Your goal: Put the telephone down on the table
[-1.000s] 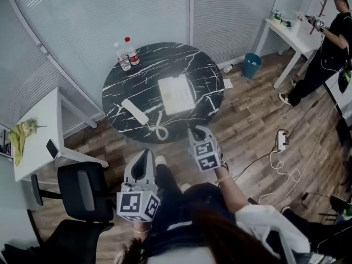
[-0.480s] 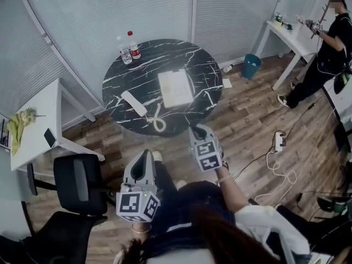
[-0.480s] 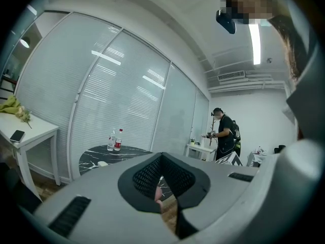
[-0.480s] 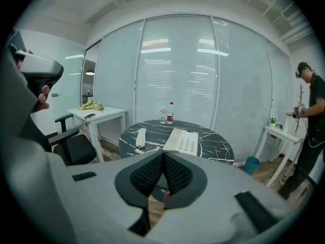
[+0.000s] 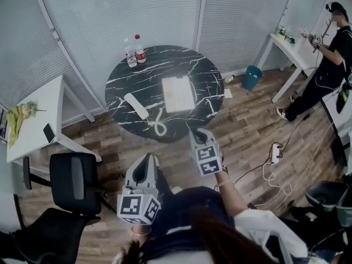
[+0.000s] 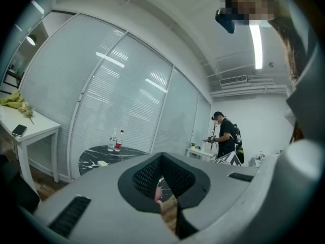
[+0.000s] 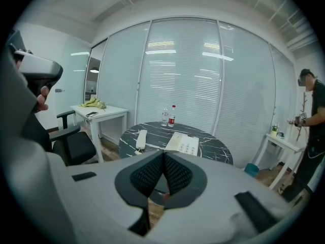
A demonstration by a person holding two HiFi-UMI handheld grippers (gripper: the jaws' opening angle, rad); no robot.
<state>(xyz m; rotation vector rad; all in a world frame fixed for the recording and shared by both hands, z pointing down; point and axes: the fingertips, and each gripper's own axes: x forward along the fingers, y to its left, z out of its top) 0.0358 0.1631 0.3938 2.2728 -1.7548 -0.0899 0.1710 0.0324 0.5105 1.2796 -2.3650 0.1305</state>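
Here, left hand-held gripper [image 5: 147, 158], right hand-held gripper [image 5: 199, 132], both closed empty, short of table [image 5: 122, 113] edge

Wood floor [image 5: 247, 120], curved wall of closed blinds [image 5: 110, 15], white desk [image 5: 38, 106] left beside a black chair [image 5: 74, 183]

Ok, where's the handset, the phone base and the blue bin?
handset [image 5: 136, 105], head view, middle of its body.
phone base [image 5: 177, 94], head view, centre of its top.
blue bin [image 5: 252, 78], head view, its side wall.

An office, judging by blind-covered glass partitions [image 5: 110, 15], white desks [image 5: 38, 114] and a black swivel chair [image 5: 74, 183].
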